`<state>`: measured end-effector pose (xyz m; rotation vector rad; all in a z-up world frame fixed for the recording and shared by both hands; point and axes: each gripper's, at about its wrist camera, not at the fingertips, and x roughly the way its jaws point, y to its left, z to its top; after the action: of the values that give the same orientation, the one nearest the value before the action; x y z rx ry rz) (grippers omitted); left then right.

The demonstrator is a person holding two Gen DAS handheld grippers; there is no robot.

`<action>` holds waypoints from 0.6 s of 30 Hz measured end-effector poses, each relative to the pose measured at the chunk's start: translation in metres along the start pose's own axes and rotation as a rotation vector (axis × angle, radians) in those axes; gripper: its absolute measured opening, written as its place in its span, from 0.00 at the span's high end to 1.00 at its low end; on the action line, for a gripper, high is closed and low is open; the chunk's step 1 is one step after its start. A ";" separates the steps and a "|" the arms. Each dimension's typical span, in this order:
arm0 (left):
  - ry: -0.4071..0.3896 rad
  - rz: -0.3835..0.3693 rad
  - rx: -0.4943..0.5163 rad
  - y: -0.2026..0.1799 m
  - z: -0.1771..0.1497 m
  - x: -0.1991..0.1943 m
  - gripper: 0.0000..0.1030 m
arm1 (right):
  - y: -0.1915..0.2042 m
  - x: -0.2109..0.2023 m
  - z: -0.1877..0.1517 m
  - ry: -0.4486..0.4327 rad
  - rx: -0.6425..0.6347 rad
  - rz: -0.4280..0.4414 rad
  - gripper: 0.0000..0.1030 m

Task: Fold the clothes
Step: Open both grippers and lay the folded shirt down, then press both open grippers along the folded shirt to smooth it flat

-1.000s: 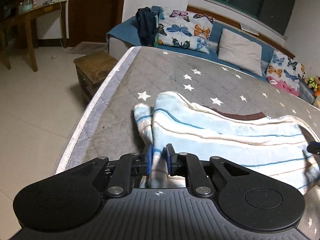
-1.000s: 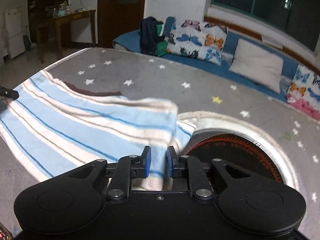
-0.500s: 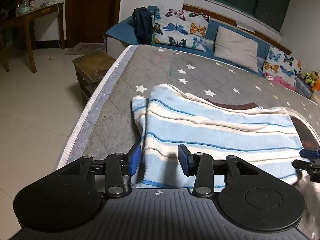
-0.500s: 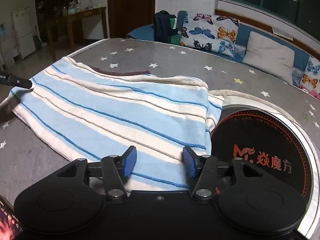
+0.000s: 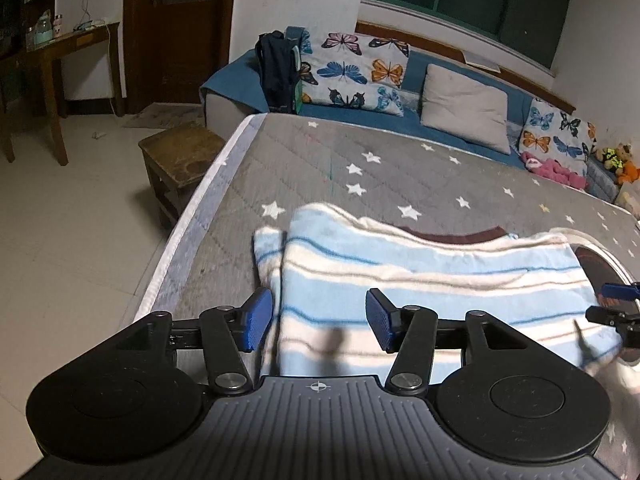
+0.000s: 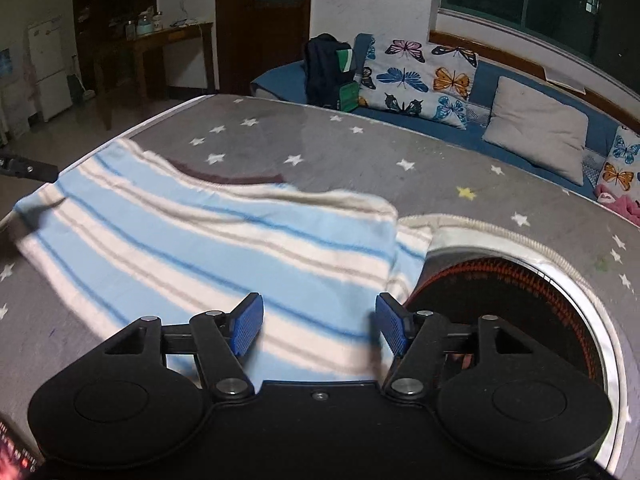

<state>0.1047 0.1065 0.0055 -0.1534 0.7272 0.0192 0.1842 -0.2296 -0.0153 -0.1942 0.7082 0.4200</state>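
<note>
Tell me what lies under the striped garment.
Under the striped garment lies the grey star-print surface; a dark brown fabric edge peeks out behind. How far that fabric extends beneath is hidden.

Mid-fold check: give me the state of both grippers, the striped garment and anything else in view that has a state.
left gripper: open, jaws wide apart, holding nothing, over the garment's near edge.
right gripper: open, holding nothing.
striped garment: folded over, lying flat on the star-print mattress, released.
dark brown collar: peeking out at the far edge.
wooden door: closed.
backpack: upright on the sofa.
</note>
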 end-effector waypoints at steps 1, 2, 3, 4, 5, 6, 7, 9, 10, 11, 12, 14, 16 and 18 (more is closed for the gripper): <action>0.000 0.001 0.002 0.000 0.002 0.002 0.48 | -0.002 0.002 0.003 -0.004 0.003 -0.002 0.37; 0.001 0.004 0.004 -0.001 0.005 0.006 0.48 | -0.004 0.005 0.007 -0.008 0.006 -0.005 0.36; 0.003 0.007 0.005 -0.001 0.007 0.009 0.48 | -0.007 0.007 0.010 -0.013 0.008 -0.007 0.37; 0.005 0.006 0.003 -0.001 0.009 0.013 0.48 | -0.009 0.010 0.013 -0.016 0.012 -0.009 0.37; 0.008 0.005 -0.001 -0.001 0.011 0.016 0.48 | -0.010 0.012 0.015 -0.017 0.016 -0.009 0.37; 0.011 0.005 -0.004 -0.001 0.012 0.019 0.48 | -0.012 0.015 0.018 -0.019 0.020 -0.009 0.36; 0.014 0.003 -0.007 -0.001 0.013 0.022 0.48 | -0.014 0.018 0.020 -0.021 0.025 -0.009 0.37; 0.021 0.003 -0.011 -0.002 0.015 0.028 0.48 | -0.018 0.023 0.025 -0.024 0.033 -0.008 0.37; 0.021 0.004 -0.010 -0.003 0.016 0.030 0.48 | -0.020 0.026 0.027 -0.025 0.039 -0.007 0.37; 0.022 0.007 -0.008 -0.003 0.016 0.032 0.48 | -0.022 0.029 0.028 -0.025 0.047 -0.005 0.37; 0.022 0.009 -0.005 -0.004 0.017 0.034 0.48 | -0.024 0.032 0.029 -0.025 0.052 -0.005 0.37; 0.023 0.014 -0.002 -0.005 0.019 0.037 0.48 | -0.026 0.037 0.031 -0.024 0.057 -0.006 0.37; 0.020 0.016 -0.002 -0.005 0.021 0.039 0.47 | -0.028 0.041 0.032 -0.023 0.067 -0.008 0.37; 0.017 0.019 0.000 -0.006 0.023 0.041 0.47 | -0.029 0.043 0.031 -0.022 0.073 -0.008 0.37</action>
<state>0.1510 0.1022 -0.0046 -0.1466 0.7457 0.0358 0.2446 -0.2327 -0.0194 -0.1237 0.6996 0.3879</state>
